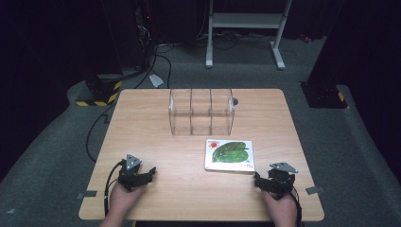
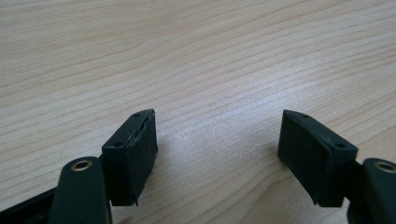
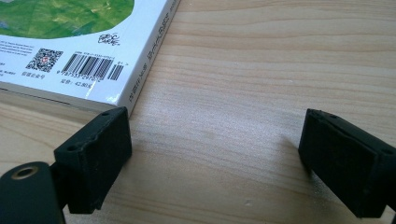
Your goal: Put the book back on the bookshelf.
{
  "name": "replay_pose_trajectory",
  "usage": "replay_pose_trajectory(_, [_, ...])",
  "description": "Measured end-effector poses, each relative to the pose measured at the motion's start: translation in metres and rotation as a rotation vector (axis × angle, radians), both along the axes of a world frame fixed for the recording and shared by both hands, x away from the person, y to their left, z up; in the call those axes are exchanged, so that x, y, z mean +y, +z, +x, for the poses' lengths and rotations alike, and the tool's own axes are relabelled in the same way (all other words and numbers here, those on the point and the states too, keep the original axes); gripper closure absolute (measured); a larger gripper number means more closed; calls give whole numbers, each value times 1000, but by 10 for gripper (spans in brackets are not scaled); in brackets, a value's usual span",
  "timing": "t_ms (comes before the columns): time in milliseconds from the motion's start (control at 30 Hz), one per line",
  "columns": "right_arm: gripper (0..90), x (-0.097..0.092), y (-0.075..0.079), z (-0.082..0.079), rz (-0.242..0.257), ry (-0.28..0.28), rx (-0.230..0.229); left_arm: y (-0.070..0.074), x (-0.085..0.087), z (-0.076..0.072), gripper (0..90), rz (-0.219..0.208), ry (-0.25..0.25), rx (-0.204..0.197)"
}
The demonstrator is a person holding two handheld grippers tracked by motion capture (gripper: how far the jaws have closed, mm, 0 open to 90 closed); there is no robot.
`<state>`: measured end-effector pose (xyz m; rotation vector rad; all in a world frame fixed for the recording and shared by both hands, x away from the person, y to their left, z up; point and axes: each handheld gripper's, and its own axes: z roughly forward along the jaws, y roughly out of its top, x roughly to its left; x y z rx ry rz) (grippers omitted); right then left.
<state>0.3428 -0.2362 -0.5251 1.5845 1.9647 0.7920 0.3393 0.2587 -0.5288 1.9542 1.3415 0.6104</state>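
A white picture book (image 1: 229,155) with a green leaf on its cover lies flat on the wooden table (image 1: 156,137), right of centre. Its back corner with a barcode (image 3: 88,65) fills the upper left of the right gripper view. My right gripper (image 1: 259,182) rests near the table's front edge, just right of and below the book, open with bare wood between its jaws (image 3: 215,154). My left gripper (image 1: 150,173) sits at the front left, far from the book, open over bare wood (image 2: 217,144). A hand holds each gripper from below.
A clear plastic organiser (image 1: 202,111) with three upright compartments stands behind the book at the table's middle back. Beyond the table lie cables and a white frame's feet (image 1: 246,33) on grey carpet. A yellow-black striped base (image 1: 101,94) sits off the back-left corner.
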Motion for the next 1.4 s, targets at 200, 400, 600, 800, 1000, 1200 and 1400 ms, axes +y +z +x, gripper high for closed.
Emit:
replay_pose_trajectory(200, [92, 0, 0, 0, 0, -5, -2, 0, 0, 1, 282, 2, -3, -1])
replay_pose_trajectory(400, [92, 0, 0, 0, 0, -1, 0, 0, -1, 0, 267, 4, -9, 2])
replay_pose_trajectory(600, [92, 0, 0, 0, 4, 8, 4, 0, -1, -1, 265, 7, -12, 2])
replay_pose_trajectory(800, [92, -1, 0, 1, 3, 23, 3, 0, 0, -2, 265, 6, -3, 2])
replay_pose_trajectory(1000, [134, -3, 2, 1, 5, 30, 8, 0, 0, -3, 264, 6, 9, 2])
replay_pose_trajectory(1200, [151, -1, 5, -3, -18, 42, -11, 0, 0, -3, 263, 4, 12, 3])
replay_pose_trajectory(1400, [158, 6, 9, -13, -1, 68, -41, 0, 0, 0, 252, 6, 0, 5])
